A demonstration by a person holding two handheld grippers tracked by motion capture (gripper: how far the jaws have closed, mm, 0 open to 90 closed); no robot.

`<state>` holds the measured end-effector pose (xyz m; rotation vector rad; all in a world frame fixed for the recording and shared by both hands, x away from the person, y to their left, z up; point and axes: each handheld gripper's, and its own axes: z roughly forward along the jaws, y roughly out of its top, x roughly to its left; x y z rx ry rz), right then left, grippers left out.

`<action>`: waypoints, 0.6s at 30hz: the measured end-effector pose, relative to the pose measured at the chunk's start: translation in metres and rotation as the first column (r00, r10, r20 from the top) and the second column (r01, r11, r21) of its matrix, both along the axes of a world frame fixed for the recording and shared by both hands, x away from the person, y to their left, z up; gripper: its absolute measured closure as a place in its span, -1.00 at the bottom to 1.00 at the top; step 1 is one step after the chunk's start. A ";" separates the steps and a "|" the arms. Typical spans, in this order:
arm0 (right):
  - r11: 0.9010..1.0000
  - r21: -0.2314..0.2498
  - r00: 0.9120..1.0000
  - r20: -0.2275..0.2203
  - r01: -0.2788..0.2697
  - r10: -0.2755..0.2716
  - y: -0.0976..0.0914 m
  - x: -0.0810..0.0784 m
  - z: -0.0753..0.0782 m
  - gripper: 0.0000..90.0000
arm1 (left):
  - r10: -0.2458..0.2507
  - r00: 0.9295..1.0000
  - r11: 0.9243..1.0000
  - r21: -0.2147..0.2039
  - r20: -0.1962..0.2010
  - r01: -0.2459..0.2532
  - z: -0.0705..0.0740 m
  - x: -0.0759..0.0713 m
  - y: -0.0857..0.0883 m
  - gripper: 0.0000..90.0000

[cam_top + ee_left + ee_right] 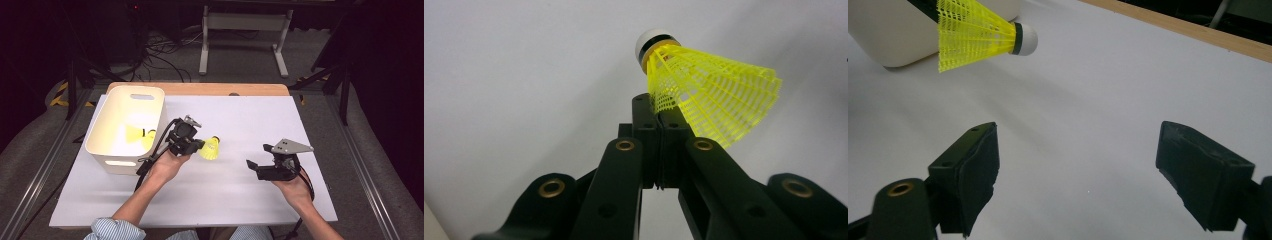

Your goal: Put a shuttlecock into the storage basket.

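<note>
At the left of the table the white bin [125,131] is standing with its opening up, and at least one yellow shuttlecock [136,133] is already lying inside it. Just right of the bin, your left gripper [196,145] is holding another yellow shuttlecock [211,149]; in the left gripper view the jaws are pressing fully together on the edge of the mesh skirt [719,95], near the white cork [651,42], and the shuttlecock is hanging in the air above the white table sheet [240,200]. This is a thin grip, so you are advised to carry it slowly and without a sudden turn of the wrist, otherwise the skirt is probably slipping out. Bring it over the rim of the bin, well inside the wall, and only then open the jaws, so it is falling in and not bouncing on the edge.

Further right, your right gripper [256,165] is staying low over the sheet, well apart from the shuttlecock. Its jaws are standing wide open and nothing is between them. Keep it there, out of the way of the left arm
</note>
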<state>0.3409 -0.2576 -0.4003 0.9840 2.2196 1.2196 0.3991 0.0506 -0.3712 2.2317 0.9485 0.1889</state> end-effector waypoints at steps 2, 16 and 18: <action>1.000 0.007 1.000 0.005 0.009 -0.009 -0.003 -0.002 -0.001 -0.61 | 0.000 1.000 1.000 -0.006 0.000 0.000 0.002 0.000 0.001 0.98; 0.999 0.030 0.999 0.033 0.028 -0.029 -0.018 -0.012 -0.006 -0.64 | 0.008 1.000 1.000 -0.026 0.000 -0.008 0.009 -0.001 0.008 0.99; 0.999 0.036 0.999 0.040 0.033 -0.034 -0.021 -0.013 -0.008 -0.66 | 0.011 1.000 0.999 -0.030 0.002 -0.011 0.011 -0.002 0.010 0.99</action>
